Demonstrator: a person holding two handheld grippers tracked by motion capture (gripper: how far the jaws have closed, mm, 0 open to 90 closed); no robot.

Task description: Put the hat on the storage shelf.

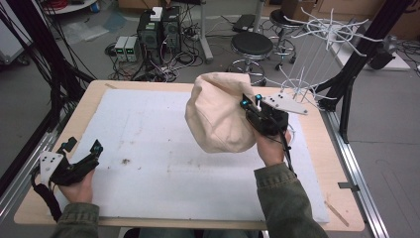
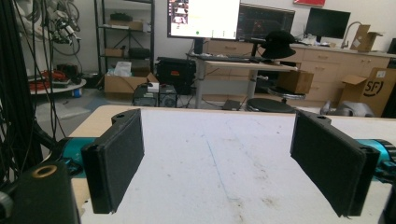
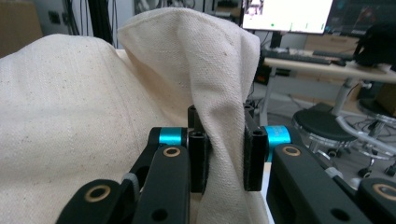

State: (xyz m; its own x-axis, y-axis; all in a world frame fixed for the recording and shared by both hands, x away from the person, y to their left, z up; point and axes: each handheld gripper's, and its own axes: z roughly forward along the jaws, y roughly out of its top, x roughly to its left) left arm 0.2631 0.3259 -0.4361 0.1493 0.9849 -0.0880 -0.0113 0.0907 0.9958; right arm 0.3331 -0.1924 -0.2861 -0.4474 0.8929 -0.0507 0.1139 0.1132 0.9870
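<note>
The right tongs (image 3: 226, 156) pinch a gathered fold of a cream cloth hat (image 1: 220, 113), their black jaws pressed against the fabric from both sides and holding it above the white mat (image 1: 148, 148) that covers the surface (image 1: 317, 144); in the high view the hat hangs in the air toward the right half of the mat, its crown bulging to the left of the right tongs (image 1: 251, 101) and its lower edge clear of the mat. The left tongs (image 1: 94, 148) rest near the mat's left edge, well apart from the hat, jaws spread with nothing between them, as the left gripper view confirms (image 2: 233, 163). A white wire rack (image 1: 322, 44) with bare prongs stands just beyond the far right corner of the surface, the likely place for the hat. To carry it well, the grip should stay firm on the bunched fold, since loose cloth can slip; the hat should rise high enough to clear the rack's lower prongs, and its hollow should be turned toward a prong before release. The free left tongs could steady the sagging crown if it swings
</note>
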